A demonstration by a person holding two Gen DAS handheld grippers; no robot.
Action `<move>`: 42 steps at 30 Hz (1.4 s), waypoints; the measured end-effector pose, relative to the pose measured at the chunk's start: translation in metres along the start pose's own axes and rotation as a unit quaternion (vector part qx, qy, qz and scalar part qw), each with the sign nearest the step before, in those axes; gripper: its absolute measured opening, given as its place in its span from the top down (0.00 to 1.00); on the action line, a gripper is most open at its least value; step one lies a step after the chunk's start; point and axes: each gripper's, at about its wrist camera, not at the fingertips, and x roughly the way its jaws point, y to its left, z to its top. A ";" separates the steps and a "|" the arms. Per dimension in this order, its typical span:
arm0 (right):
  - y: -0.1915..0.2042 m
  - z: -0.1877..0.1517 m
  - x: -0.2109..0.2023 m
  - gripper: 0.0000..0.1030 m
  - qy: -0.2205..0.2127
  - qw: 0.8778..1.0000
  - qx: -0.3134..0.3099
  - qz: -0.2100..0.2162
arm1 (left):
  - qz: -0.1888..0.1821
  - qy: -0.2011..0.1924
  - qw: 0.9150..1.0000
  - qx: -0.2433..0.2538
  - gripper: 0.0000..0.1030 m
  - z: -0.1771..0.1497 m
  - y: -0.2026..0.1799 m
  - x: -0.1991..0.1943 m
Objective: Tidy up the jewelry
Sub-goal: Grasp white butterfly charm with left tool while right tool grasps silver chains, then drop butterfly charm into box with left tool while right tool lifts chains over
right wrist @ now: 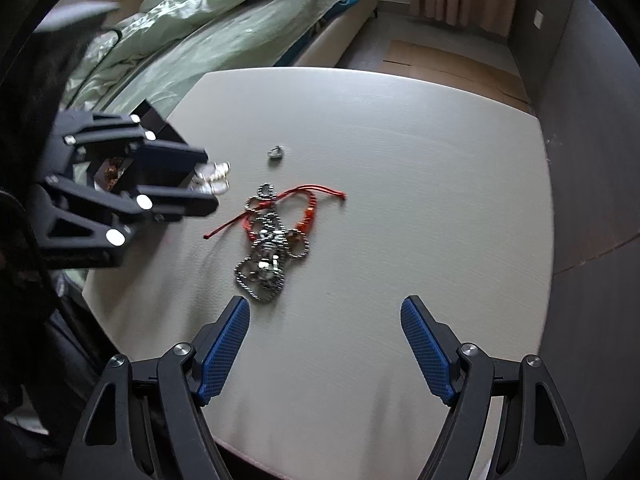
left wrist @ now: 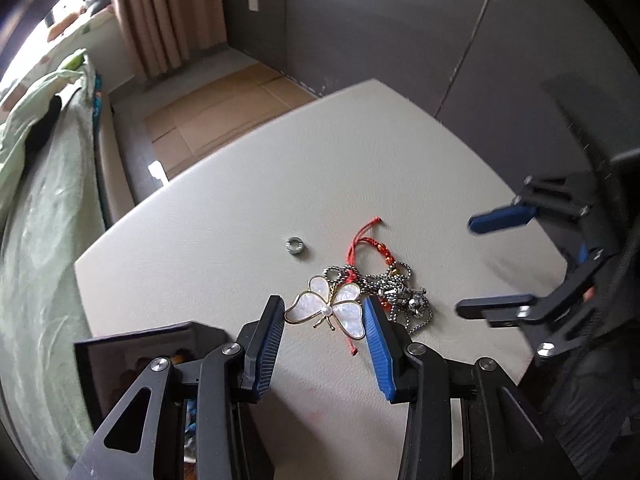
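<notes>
While our left gripper point(left wrist: 324, 314) brackets the butterfly brooch point(left wrist: 330, 312) on the table point(left wrist: 224, 216), its fingers stand just at the wing edges; whether they pinch it, we cannot tell. Our right gripper point(right wrist: 325, 312) hovers wide apart, holding nothing. The chain necklace point(right wrist: 268, 252) tangles with the red cord bracelet point(right wrist: 308, 204). A ring point(left wrist: 295, 246) lies apart; a dark box point(left wrist: 132, 360) sits beside the left fingers.

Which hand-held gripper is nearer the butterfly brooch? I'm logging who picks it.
Left. The left hand-held gripper straddles the butterfly brooch, fingers open either side; the right hand-held gripper hovers open beyond the chain necklace.
</notes>
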 end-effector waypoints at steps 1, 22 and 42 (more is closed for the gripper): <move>0.002 0.001 0.002 0.30 0.000 1.000 0.001 0.002 | 0.001 -0.003 1.000 -0.003 0.59 0.000 0.002 -0.003; 0.042 0.025 0.038 0.67 0.030 0.998 -0.004 -0.061 | 0.019 -0.053 0.994 -0.092 0.59 -0.017 0.051 -0.053; 0.045 0.042 -0.095 0.85 -0.116 0.993 0.030 -0.020 | 0.017 -0.106 0.987 -0.121 0.59 -0.042 0.073 -0.110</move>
